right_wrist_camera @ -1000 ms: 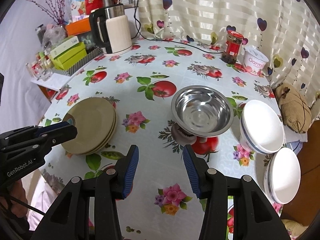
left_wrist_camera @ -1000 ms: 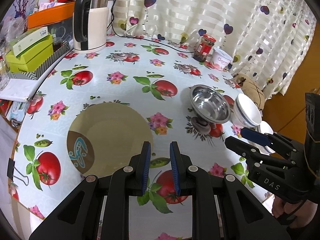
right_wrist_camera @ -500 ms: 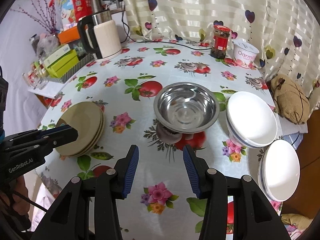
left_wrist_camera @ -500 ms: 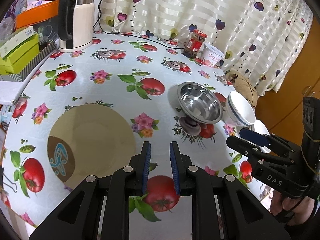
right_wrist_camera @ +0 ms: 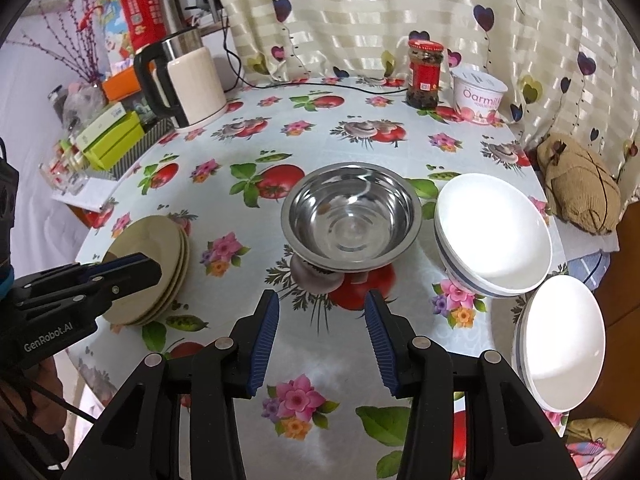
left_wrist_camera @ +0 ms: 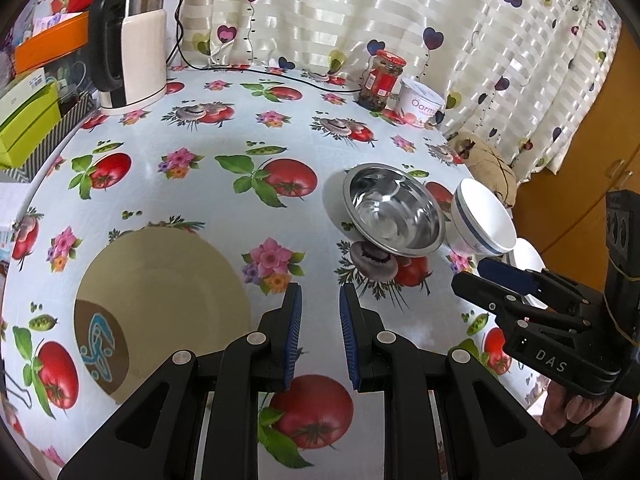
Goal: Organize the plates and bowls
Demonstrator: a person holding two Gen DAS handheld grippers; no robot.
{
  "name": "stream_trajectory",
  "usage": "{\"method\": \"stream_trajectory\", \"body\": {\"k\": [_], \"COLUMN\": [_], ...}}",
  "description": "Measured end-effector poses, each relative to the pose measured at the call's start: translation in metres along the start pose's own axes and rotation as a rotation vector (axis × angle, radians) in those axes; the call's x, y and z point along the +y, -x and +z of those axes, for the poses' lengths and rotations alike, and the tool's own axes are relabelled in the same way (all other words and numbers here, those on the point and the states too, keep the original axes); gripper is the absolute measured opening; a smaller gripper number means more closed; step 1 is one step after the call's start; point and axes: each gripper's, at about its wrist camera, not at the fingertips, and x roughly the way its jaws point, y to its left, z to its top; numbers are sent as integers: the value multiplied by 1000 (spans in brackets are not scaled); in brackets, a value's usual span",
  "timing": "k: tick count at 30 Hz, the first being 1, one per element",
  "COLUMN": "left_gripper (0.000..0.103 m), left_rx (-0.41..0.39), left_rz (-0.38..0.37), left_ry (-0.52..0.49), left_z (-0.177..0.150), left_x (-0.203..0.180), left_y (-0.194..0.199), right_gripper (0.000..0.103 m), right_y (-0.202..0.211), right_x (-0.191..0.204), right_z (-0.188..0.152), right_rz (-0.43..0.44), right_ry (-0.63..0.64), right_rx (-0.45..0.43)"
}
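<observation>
Hovering above a round table (right_wrist_camera: 320, 148) covered in a glossy tomato-and-flower oilcloth, two hand-held black grippers with blue ribbed pads sit empty over the crockery. The left gripper (left_wrist_camera: 319, 340) has its jaws parted only a narrow gap, gripping nothing, its tips just beside the rim of a stack of olive-tan round plates (left_wrist_camera: 160, 308) near the table's left edge; the right wrist view shows at least three plates in that stack (right_wrist_camera: 160, 264). The right gripper (right_wrist_camera: 322, 344) is spread wide, also holding nothing, and faces a shiny stainless-steel bowl (right_wrist_camera: 352, 216) standing upright at the middle of the table. Just to the right of the steel bowl stands a white ceramic bowl with a blue band (right_wrist_camera: 494, 236), seemingly nested on another. A second set of white bowls (right_wrist_camera: 560, 344) sits at the near right edge of the table, close to the first. At the far side stand a cream-and-black electric kettle (right_wrist_camera: 188, 80), a red-lidded glass jar (right_wrist_camera: 425, 74) and a white "Oarmilk" tub (right_wrist_camera: 478, 96), the jar and tub side by side before a striped curtain with heart prints (right_wrist_camera: 400, 12).
</observation>
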Motion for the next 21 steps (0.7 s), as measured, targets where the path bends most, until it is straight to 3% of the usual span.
{"method": "stream_trajectory", "body": {"k": [8,21], "left_gripper": [20,20], "left_rx": [14,38], "left_rz": [-2,-48], "left_ry": [-11,16], "left_z": [14,52], "left_x": [-7,-19], "left_y": [-19,-62], "right_gripper": [36,36], "right_y": [-13,-37], "right_x": [-16,-39], "right_z": [5,20], "right_rz": [-8,-3], "right_ry": [-40,-109], "right_rx": [14,32]}}
